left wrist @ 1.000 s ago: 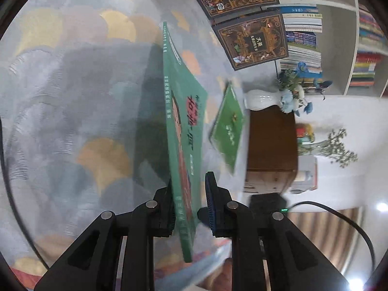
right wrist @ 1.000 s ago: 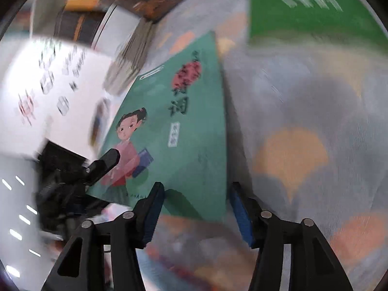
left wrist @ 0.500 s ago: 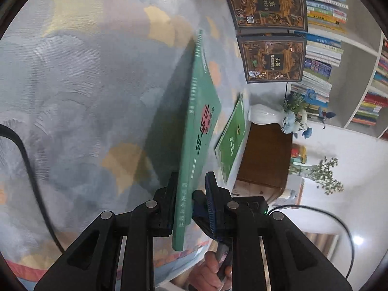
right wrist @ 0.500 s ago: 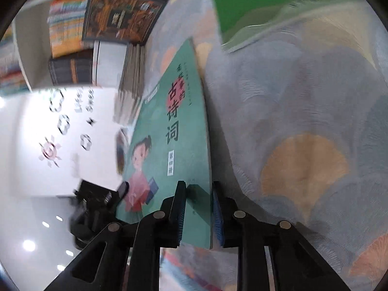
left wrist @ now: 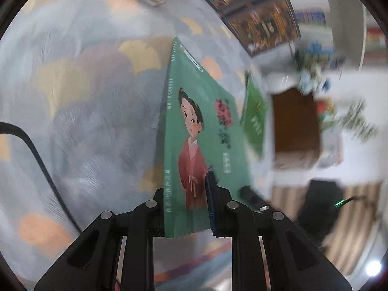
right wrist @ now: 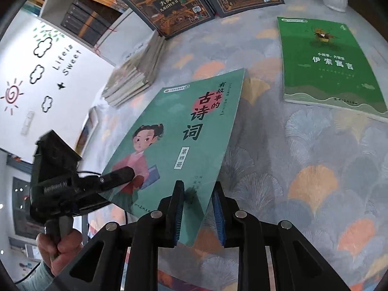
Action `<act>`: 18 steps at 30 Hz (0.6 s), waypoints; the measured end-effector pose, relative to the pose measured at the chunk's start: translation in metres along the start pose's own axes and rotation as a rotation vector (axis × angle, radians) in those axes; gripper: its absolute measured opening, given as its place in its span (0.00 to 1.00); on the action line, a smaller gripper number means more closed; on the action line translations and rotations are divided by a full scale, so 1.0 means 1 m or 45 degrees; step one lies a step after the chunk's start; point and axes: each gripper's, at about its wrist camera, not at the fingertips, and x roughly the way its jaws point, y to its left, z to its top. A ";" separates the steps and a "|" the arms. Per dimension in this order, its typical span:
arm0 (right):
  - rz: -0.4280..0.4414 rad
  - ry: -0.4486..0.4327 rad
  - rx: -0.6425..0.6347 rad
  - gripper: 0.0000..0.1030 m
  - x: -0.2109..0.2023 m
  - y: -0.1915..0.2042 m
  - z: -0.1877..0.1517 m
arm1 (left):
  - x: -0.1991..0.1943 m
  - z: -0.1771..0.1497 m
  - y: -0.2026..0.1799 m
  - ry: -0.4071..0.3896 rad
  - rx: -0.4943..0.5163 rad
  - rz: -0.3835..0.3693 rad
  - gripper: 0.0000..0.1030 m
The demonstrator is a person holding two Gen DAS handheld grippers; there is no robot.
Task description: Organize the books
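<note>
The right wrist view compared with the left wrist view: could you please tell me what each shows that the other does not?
Only the right wrist view shows the hand holding the left gripper and the wall lettering. Only the left wrist view shows a brown cabinet and a black cable. Both show the teal book clamped by both grippers, and the green book lying on the patterned cloth.

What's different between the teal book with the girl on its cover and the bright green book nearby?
The teal book is lifted off the tablecloth and tilted, clamped by the right tongs and the left tongs; the bright green book lies flat on the cloth, untouched. The teal book's cover shows a girl in a pink robe, while the green book's shows a small insect. Both are thin paperbacks with Chinese titles.
</note>
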 end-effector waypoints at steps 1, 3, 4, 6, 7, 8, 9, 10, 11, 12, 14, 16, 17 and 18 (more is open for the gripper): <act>-0.018 -0.014 -0.005 0.22 -0.001 0.005 -0.001 | -0.003 0.000 -0.004 -0.003 0.048 0.009 0.17; -0.069 -0.044 -0.033 0.22 -0.004 0.019 -0.003 | -0.009 -0.001 -0.016 -0.006 0.166 0.037 0.17; -0.082 -0.051 -0.039 0.22 -0.006 0.024 -0.004 | -0.013 -0.002 -0.022 -0.015 0.227 0.061 0.17; -0.114 -0.039 -0.041 0.24 -0.004 0.035 -0.006 | -0.020 -0.004 -0.033 -0.035 0.354 0.090 0.17; -0.131 -0.014 -0.025 0.26 0.001 0.039 -0.005 | -0.024 -0.004 -0.035 -0.042 0.393 0.091 0.17; -0.139 0.006 0.007 0.26 0.006 0.041 -0.004 | -0.027 -0.003 -0.034 -0.047 0.403 0.090 0.17; -0.132 0.007 0.038 0.26 0.010 0.043 -0.003 | -0.029 -0.001 -0.030 -0.042 0.382 0.072 0.17; -0.119 0.000 0.073 0.27 0.011 0.041 -0.004 | -0.030 0.001 -0.024 -0.027 0.361 0.048 0.17; -0.093 -0.014 0.118 0.27 0.013 0.036 -0.005 | -0.031 0.002 -0.017 -0.008 0.342 0.021 0.17; -0.075 -0.021 0.147 0.27 0.013 0.035 -0.008 | -0.032 0.004 -0.010 0.016 0.324 -0.001 0.16; -0.034 -0.035 0.233 0.27 0.015 0.029 -0.011 | -0.036 0.008 -0.002 0.036 0.309 -0.041 0.16; -0.039 -0.036 0.261 0.27 0.017 0.031 -0.012 | -0.039 0.011 0.002 0.056 0.297 -0.087 0.16; -0.056 -0.039 0.261 0.27 0.017 0.033 -0.013 | -0.039 0.012 0.005 0.065 0.292 -0.104 0.17; -0.072 -0.044 0.259 0.27 0.017 0.036 -0.013 | -0.039 0.012 0.007 0.070 0.294 -0.111 0.17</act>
